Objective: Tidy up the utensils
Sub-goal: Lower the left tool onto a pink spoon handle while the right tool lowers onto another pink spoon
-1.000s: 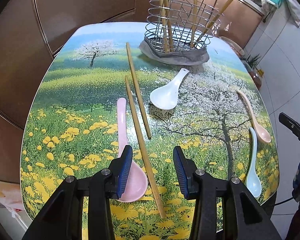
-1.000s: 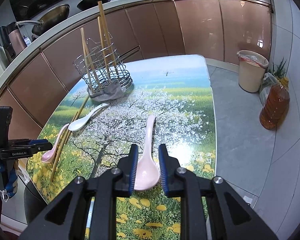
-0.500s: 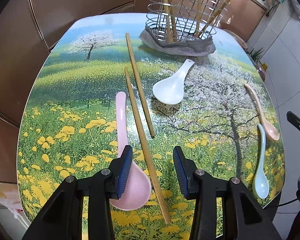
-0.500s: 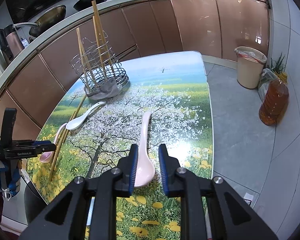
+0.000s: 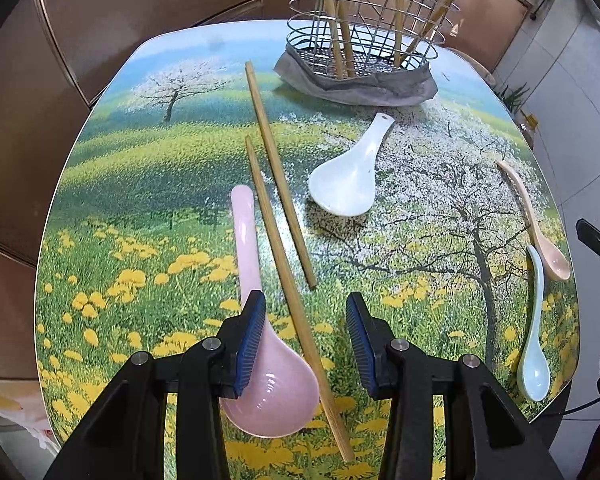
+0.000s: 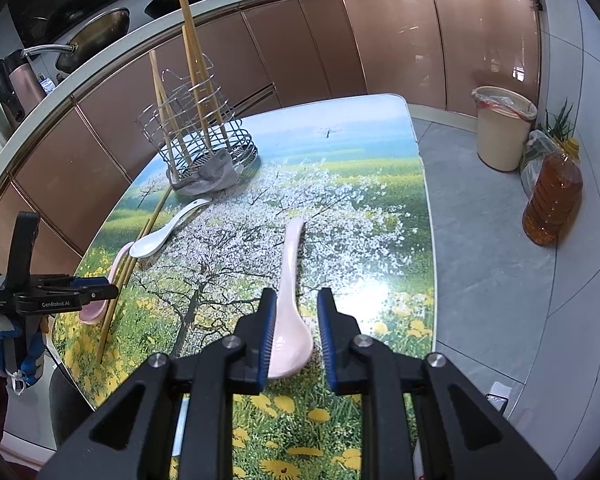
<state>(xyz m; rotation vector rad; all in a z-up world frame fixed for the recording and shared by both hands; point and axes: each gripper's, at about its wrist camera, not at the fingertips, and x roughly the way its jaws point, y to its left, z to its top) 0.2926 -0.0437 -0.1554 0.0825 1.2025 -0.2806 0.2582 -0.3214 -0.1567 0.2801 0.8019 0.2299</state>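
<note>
On the landscape-print tabletop [image 5: 148, 200], the round wire utensil basket [image 5: 364, 40] at the far end is the reference for everything. Progress looks partial: about 4 bamboo chopsticks [image 5: 338, 20] stand upright in that basket, rest is loose.

Left to sort, all on the near side of the basket:
- 2 loose bamboo chopsticks [image 5: 278, 176], lying side by side, pointing roughly toward the basket
- long-handled pink ceramic spoon [image 5: 256, 320], just left of those chopsticks
- short white ceramic soup spoon [image 5: 348, 184], closest to the basket, handle toward it
- beige-pink ceramic spoon [image 5: 536, 224] and pale blue ceramic spoon [image 5: 534, 320], far from the basket at the table's right edge

So 6 items outstanding, by my count.

Left gripper [image 5: 305, 344]: jaws apart, clamped on nothing. The nearer loose chopstick runs between the blue pads; the pink spoon's bowl sits under and just inside the left pad. Hard to say which it targets; probably the chopstick.

Right gripper [image 6: 297, 336]: jaws narrowly apart, hanging above the beige-pink spoon's [image 6: 290, 300] bowl, handle running away toward the basket side. No pad contact visible, so not gripped yet.
</note>
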